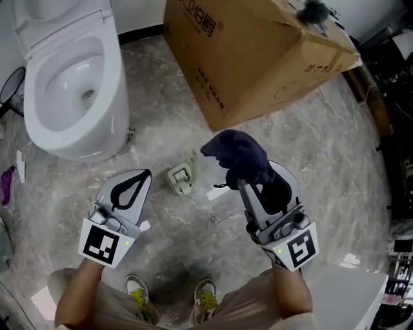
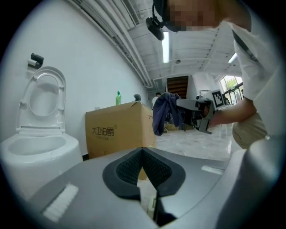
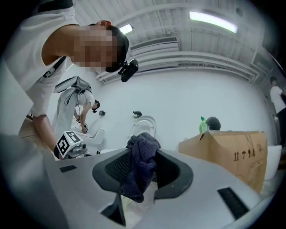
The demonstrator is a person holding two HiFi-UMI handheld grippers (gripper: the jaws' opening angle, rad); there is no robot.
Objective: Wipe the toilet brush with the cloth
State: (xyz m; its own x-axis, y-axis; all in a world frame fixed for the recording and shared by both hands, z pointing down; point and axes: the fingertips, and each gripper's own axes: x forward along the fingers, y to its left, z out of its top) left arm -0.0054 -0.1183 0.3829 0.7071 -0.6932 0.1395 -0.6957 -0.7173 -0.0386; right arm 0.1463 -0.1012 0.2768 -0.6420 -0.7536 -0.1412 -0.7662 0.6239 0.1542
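My right gripper is shut on a dark blue cloth that bunches up above its jaws. In the right gripper view the cloth hangs between the black pads. The left gripper view shows the same cloth dangling from the right gripper. My left gripper is shut with nothing between its pads. A dark fuzzy round thing, perhaps the toilet brush's head, sits on top of the cardboard box, beside a green bottle.
A white toilet with its lid up stands at the far left. The big cardboard box fills the far middle. A small pale object lies on the marble floor between the grippers. The person's shoes are at the bottom.
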